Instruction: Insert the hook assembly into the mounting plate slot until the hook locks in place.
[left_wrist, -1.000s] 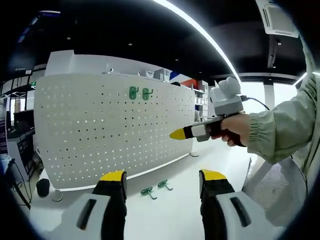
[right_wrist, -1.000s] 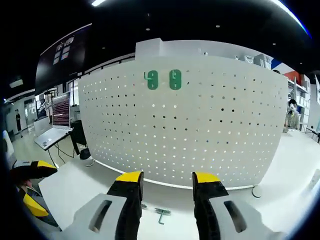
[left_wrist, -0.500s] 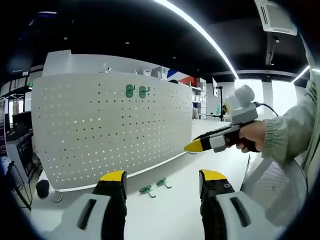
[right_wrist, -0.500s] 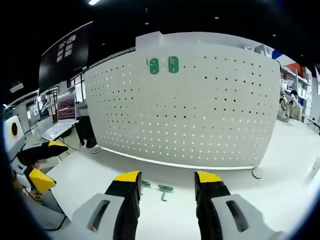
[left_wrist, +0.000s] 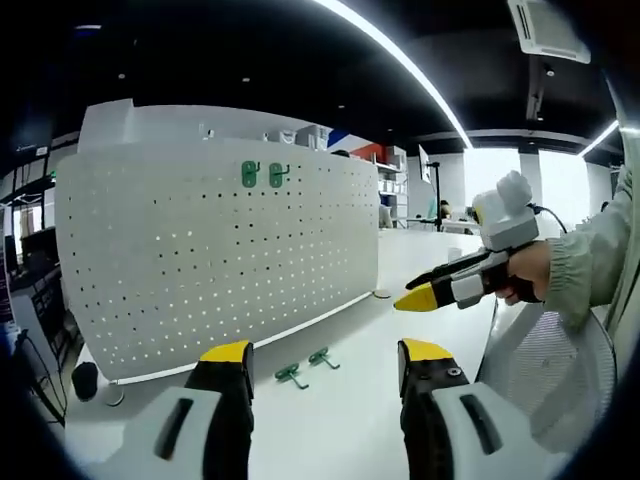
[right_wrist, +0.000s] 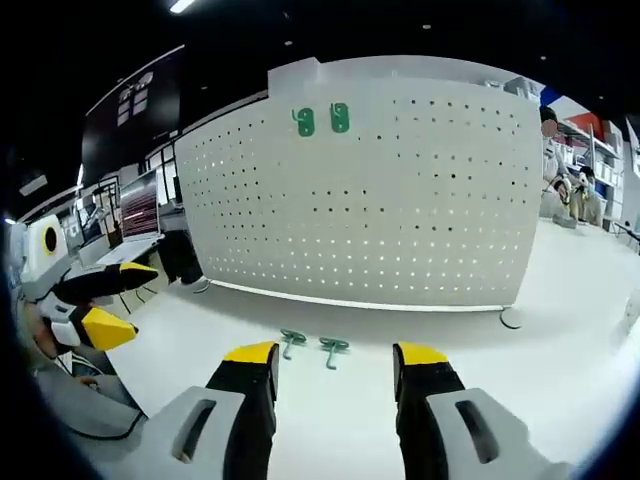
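Green hooks (right_wrist: 312, 347) lie before the pegboard (right_wrist: 380, 200); both grippers, left (left_wrist: 325, 362) and right (right_wrist: 333, 365), hover level over the table (right_wrist: 330, 420), jaws wide, empty.

Open-plan lab or workshop floor: dark ceiling with a long strip light (left_wrist: 400, 60) and ceiling air-conditioning unit (left_wrist: 548, 28), white workbench (right_wrist: 560, 330) carrying an upright white pegboard (right_wrist: 380, 190), laptop (right_wrist: 135, 215) on a side desk (shelving beyond, blurred).
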